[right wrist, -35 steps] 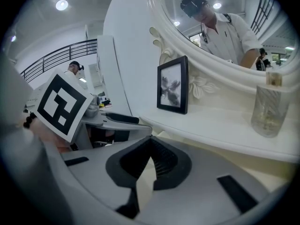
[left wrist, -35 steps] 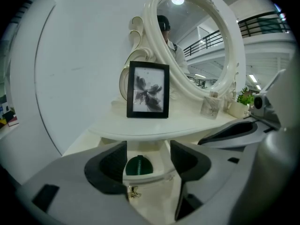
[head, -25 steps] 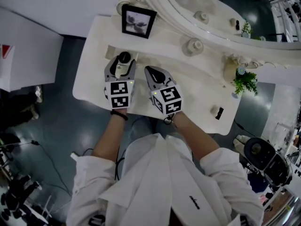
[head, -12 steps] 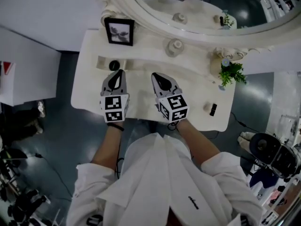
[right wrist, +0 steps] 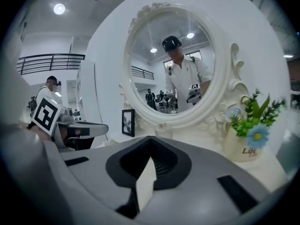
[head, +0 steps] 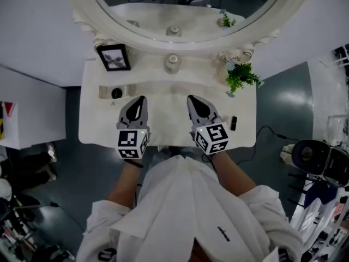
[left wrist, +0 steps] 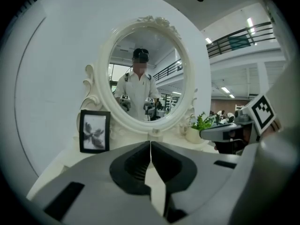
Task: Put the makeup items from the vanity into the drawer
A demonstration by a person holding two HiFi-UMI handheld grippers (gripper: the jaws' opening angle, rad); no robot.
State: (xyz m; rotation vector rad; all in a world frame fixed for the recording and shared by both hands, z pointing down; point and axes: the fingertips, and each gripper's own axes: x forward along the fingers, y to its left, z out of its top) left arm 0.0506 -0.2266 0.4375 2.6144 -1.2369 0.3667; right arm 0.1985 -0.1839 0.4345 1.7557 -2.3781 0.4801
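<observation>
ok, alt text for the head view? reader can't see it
Seen from above, a person in a white shirt holds the left gripper and right gripper, both shut and empty, over a white vanity below an oval mirror. On it: a picture frame, a potted plant and a small round black item.

White vanity, black-framed picture beyond the left fingers, green plant with a blue flower beyond the right fingers.

White wall — dark glossy floor
</observation>
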